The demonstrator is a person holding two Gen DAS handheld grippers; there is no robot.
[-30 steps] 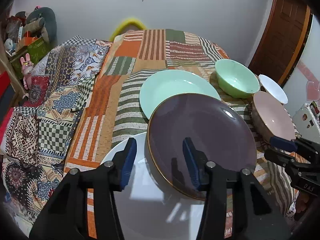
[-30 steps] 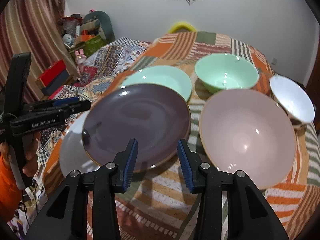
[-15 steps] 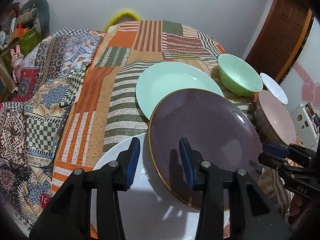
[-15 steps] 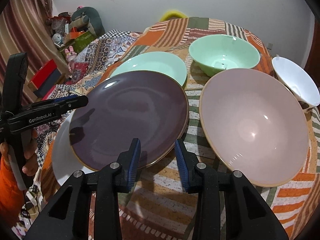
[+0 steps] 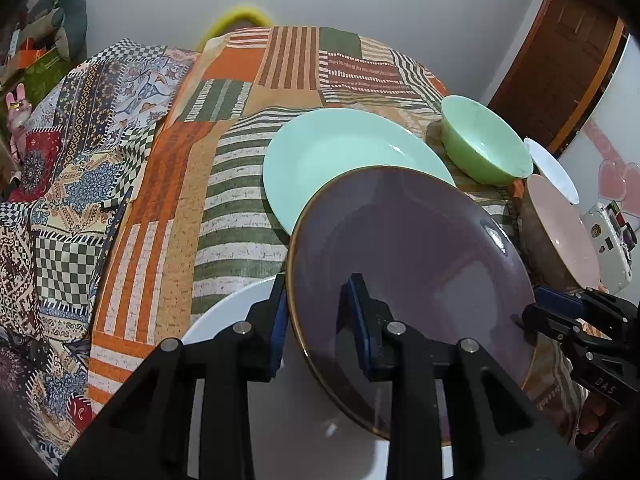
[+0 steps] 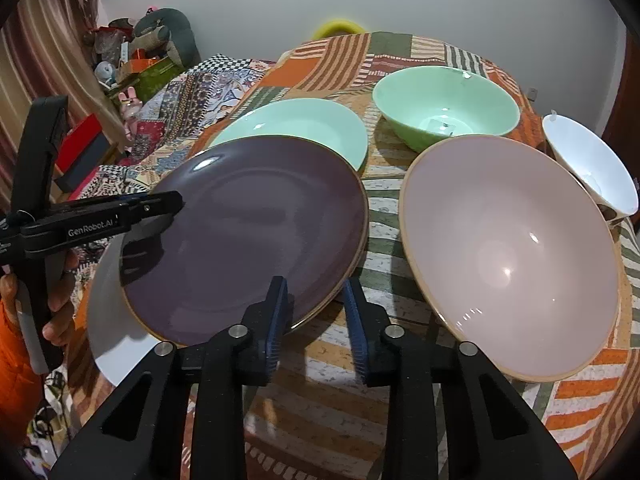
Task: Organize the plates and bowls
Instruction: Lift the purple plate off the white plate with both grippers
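Straddling the near rim of the purple plate (image 5: 412, 264), our left tool (image 5: 318, 320) has one blue-padded finger under the rim and the other on top of the plate, with a gap showing between pads and plate, so we cannot tell whether it is clamped. From the right wrist view our left tool (image 6: 176, 204) reaches over the plate's left edge. Our right tool (image 6: 316, 312) has its fingers apart, one finger over the plate's near rim and the other over the striped cloth, gripping nothing.

The purple plate (image 6: 244, 232) lies tilted on the patchwork-covered counter (image 5: 240, 184), its left edge overlapping the white plate (image 5: 224, 320) and its far edge covering part of the mint plate (image 5: 336, 160). In the right wrist view the white plate (image 6: 108, 320) shows beneath it at lower left, and the mint plate (image 6: 296, 124) behind it.

To the right of the purple plate sits the pink bowl (image 6: 512, 248), near it but apart. Behind the pink bowl stands the green bowl (image 6: 444, 108), and the white bowl (image 6: 592, 168) stands at the counter's right edge.
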